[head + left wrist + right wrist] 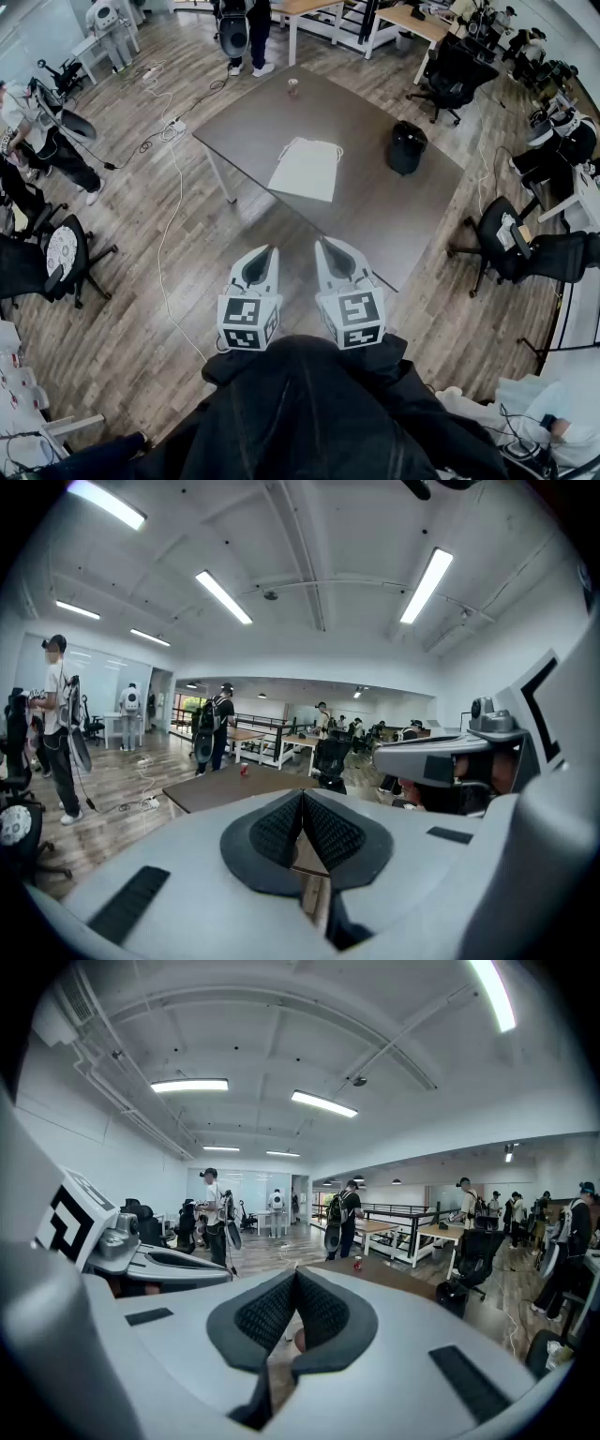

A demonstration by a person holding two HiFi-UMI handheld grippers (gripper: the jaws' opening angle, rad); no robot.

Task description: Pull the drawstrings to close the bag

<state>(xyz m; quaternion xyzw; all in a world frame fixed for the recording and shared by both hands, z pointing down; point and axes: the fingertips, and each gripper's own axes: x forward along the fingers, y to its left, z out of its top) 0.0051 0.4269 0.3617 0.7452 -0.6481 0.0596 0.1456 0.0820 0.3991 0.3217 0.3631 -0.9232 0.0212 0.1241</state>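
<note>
two grippers are in the head view, one per hand, held side by side and just apart over the brown wood-plank floor (pixel 159 281), short of the near edge of the table. the left gripper (pixel 271 250) has its jaws fully together: in the left gripper view the two black ribbed pads (pixel 281 829) meet along one line with nothing between them. the right gripper (pixel 322 242) is in the same condition: in the right gripper view its two pads close on each other and hold nothing. each gripper carries one white cube with black square markers at its rear, two cubes in all, the left one (pixel 248 323) and the right one (pixel 354 319), just in front of the person's black jacket (pixel 309 412). both grippers point forward and slightly down toward the one dark grey rectangular table (pixel 375 211). three things lie on that table. the one white fabric drawstring bag (pixel 307 169) lies flat near the middle of the top, with thin white cord showing at its far edge, well apart from both grippers and touched by neither. one black rounded bag-like object (pixel 407 147) stands to the right of the white bag, apart from it. one small red-and-white cup (pixel 292 86) stands near the far corner. several black office chairs stand around the table; their exact number cannot be told.
</note>
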